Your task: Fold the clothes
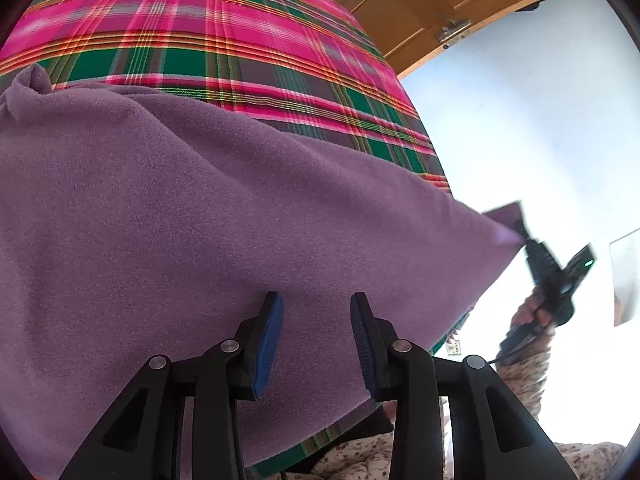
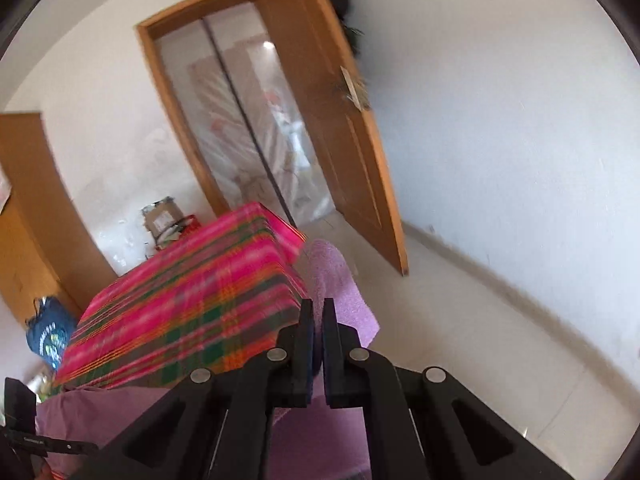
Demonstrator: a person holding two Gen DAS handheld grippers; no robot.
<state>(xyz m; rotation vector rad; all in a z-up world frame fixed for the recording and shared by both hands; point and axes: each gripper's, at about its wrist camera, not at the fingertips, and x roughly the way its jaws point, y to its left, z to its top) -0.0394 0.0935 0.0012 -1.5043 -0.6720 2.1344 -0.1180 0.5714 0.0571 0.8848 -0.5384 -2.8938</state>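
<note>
Item one, left wrist view: we record a purple fleece garment (image 1: 200, 220) spread over a bench covered by a pink and green plaid cloth (image 1: 224, 36). The fleece fills most of the view, and one corner of it is drawn out to a point at the right.

Item two: our left gripper (image 1: 316, 320) stands over the fleece, its fingers (image 1: 267, 344) apart. Nothing is pinched between the blue pads; the fabric lies beneath them.

Item three: a wooden door (image 1: 432, 4) shows above the cloth, at upper right.

Item four, far right of that view: our right gripper (image 1: 520, 234) grips the drawn-out fleece corner, held off the side of the bench by a hand (image 1: 532, 312) in a flowered sleeve.

Item five, right wrist view: a dark blue bag (image 2: 50, 338) sits at the far left, on the floor beside the bench.

Item six: the plaid cloth lies blurred at centre, the fleece draped along its near and right edges. The right fingers (image 2: 306, 344) are together, clamped on the fleece edge.

Item seven: a cardboard box (image 2: 162, 218) stands behind the bench.
</note>
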